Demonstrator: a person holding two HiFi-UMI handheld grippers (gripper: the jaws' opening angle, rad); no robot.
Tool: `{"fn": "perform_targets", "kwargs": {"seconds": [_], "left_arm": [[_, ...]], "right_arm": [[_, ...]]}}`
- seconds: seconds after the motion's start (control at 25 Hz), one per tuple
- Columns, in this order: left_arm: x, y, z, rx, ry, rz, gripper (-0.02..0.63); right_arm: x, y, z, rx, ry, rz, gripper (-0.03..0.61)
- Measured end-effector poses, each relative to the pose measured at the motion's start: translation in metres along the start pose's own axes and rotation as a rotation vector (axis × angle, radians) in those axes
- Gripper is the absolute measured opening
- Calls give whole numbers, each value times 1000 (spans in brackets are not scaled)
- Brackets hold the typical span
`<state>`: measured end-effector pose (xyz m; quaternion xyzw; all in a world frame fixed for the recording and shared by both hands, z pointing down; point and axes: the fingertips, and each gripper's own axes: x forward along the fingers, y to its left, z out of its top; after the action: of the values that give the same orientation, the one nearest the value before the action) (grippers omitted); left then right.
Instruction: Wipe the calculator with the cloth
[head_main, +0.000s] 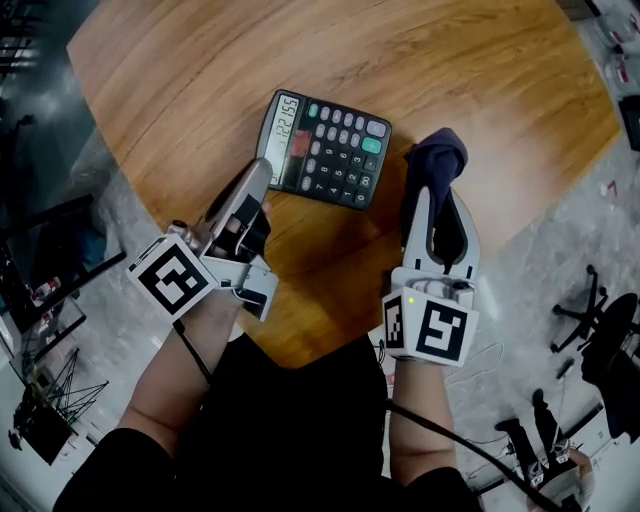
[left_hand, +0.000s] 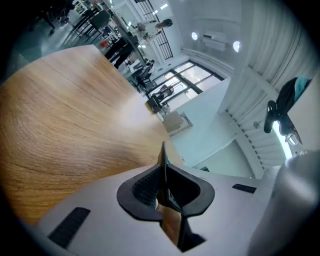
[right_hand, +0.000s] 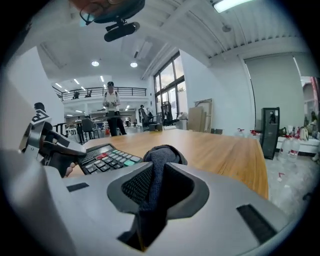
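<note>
Head view looks steeply down from above the table. The 2 gripper views sit close behind their jaws; the right shares the calculator, ahead-left of its jaws.

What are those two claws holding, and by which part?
The left gripper pinches the calculator by the edge at its display end; the right gripper clamps the dark cloth just behind its bunched end.

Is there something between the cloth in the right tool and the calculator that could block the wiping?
Nothing visible does. Only bare table lies between the cloth, pinched in the right tool, and the calculator. The left tool grips the calculator's display end, away from the cloth.
</note>
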<state>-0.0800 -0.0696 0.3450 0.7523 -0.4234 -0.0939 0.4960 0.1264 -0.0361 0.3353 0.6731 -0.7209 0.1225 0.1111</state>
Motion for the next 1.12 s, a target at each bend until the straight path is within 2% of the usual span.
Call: {"fn": "perform_targets", "kwargs": {"seconds": [0.16, 0.32, 0.84, 0.92, 1.12], "left_arm": [[2, 9, -2, 42, 27, 50, 46], [39, 43, -9, 50, 50, 85, 46], [48, 62, -18, 148, 56, 187, 51], [49, 62, -18, 201, 62, 210, 52], [47, 58, -18, 440, 107, 275, 60]], "right_arm": [[15, 10, -8, 6, 88, 14, 72], [62, 4, -42, 3, 170, 27, 72], [80, 3, -68, -30, 262, 24, 74], [81, 4, -68, -42, 259, 12, 73], [76, 3, -58, -52, 212, -16, 74]]}}
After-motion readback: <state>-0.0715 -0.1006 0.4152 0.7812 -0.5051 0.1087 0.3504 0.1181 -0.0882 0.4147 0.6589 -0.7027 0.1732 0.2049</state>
